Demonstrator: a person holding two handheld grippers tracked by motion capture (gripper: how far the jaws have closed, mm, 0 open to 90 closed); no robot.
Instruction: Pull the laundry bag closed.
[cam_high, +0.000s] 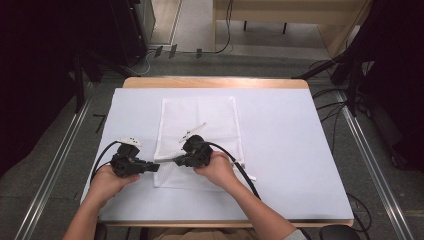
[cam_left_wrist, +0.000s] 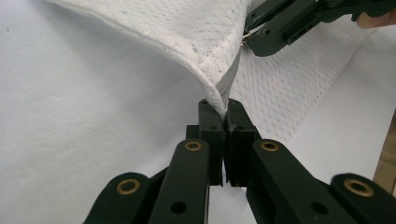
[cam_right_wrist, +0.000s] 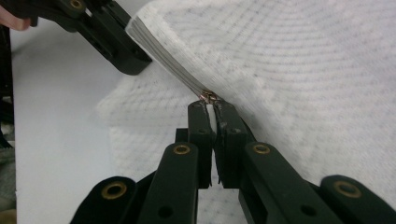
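Left gripper (cam_left_wrist: 223, 116) clamps mesh bag (cam_left_wrist: 196, 37) corner; right gripper (cam_right_wrist: 211, 108) pinches zipper pull (cam_right_wrist: 208, 96).

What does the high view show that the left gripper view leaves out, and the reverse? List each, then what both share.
High view: the whole mesh bag spread on the white table, and both hands, left hand.
Left gripper view: the left gripper clamping the bag's zipper edge, lifted off the table.
Both: the right gripper at the same edge.
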